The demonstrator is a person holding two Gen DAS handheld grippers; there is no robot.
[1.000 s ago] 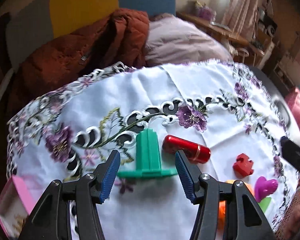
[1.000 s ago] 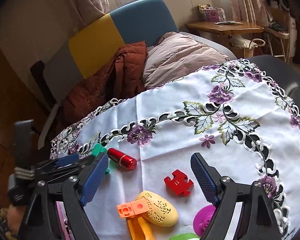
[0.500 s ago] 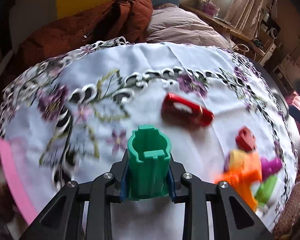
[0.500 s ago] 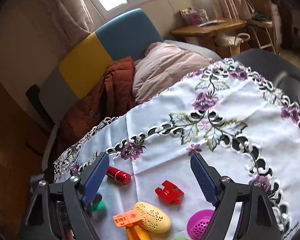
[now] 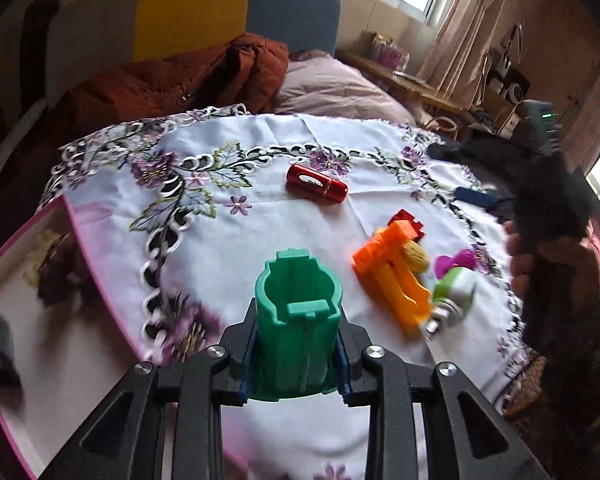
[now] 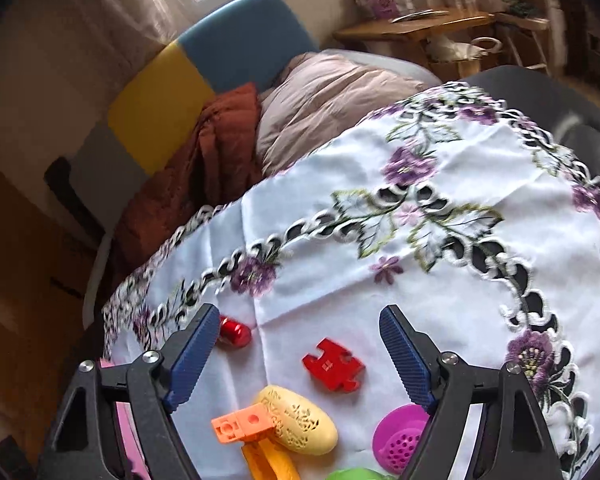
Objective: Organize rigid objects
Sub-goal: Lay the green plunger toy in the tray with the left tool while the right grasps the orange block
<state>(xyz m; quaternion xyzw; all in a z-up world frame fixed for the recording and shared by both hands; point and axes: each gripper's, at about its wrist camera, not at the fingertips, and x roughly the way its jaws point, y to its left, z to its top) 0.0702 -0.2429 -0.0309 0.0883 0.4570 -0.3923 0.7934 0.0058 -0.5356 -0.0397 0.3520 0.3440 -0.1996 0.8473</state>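
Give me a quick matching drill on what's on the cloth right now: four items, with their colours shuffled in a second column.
Things:
1. hollow cup-like piece in the left gripper
2. puzzle piece
3. perforated oval shell
4. round strainer piece

Colours:
A. yellow
B. magenta
C. green
D. red

Pairs: 1-C, 2-D, 3-A, 4-B

Green ribbed plastic cup (image 5: 298, 316), open end forward, above tablecloth (image 5: 260, 220).

Both claws, left claw (image 5: 296, 356) and right claw (image 6: 296, 364), are black frames with silver screws and ribbed blue pads; the sleeve looks dark, perhaps patterned.
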